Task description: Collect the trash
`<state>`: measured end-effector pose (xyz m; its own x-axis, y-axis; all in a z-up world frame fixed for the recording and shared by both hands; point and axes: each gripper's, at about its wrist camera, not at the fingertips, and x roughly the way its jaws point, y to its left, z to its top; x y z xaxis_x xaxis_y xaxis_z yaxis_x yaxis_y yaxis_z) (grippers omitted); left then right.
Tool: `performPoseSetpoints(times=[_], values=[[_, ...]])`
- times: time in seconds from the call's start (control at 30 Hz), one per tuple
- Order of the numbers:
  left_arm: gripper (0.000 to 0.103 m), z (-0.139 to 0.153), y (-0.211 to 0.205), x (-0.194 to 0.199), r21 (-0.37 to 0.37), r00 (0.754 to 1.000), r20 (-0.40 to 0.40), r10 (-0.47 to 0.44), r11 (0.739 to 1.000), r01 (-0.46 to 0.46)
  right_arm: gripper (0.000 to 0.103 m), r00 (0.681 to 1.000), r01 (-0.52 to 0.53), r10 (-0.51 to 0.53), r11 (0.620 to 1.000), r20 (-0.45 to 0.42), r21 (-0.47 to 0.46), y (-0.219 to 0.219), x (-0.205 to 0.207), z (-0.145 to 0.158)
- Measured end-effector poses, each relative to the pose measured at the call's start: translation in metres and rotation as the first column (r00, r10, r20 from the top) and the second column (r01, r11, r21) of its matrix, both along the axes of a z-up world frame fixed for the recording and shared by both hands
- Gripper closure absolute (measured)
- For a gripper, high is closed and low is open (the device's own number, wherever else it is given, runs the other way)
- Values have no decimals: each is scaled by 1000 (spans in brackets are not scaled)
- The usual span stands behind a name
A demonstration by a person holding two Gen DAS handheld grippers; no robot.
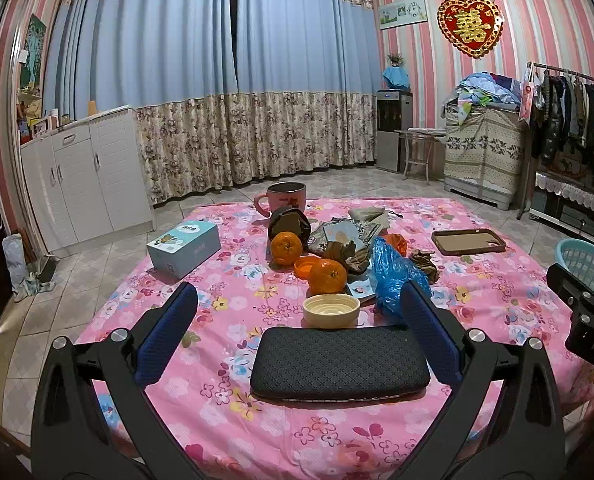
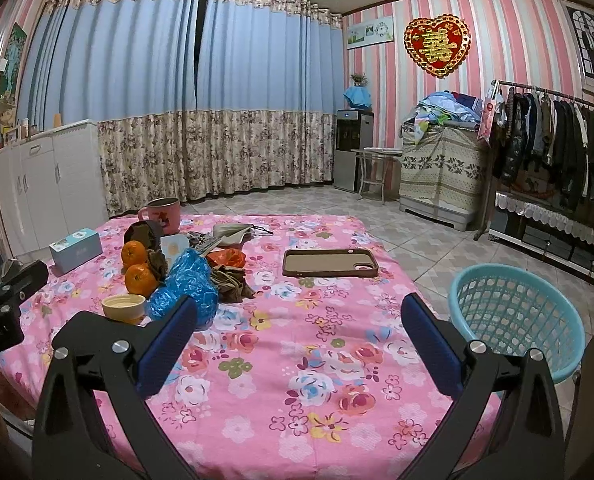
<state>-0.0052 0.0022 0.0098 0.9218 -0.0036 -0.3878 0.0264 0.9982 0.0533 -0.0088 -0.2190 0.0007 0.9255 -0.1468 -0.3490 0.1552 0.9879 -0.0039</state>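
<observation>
A heap of trash lies mid-table: a crumpled blue plastic bag, brown crumpled paper, an orange wrapper and torn packets. A cream lid sits in front of it. My left gripper is open and empty, just short of the lid. My right gripper is open and empty over bare cloth, right of the heap. A teal basket stands off the table's right edge.
Two oranges, a pink mug, a blue tissue box, a brown phone case and a black case share the pink floral tablecloth.
</observation>
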Motion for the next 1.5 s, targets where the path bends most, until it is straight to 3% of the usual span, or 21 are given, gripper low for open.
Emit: performPoseSetpoints(times=[1.5], values=[[5, 2, -1, -2, 2, 1000, 2, 0, 1000, 0, 4, 1000, 6, -6, 1000, 2, -2, -2, 3, -4]])
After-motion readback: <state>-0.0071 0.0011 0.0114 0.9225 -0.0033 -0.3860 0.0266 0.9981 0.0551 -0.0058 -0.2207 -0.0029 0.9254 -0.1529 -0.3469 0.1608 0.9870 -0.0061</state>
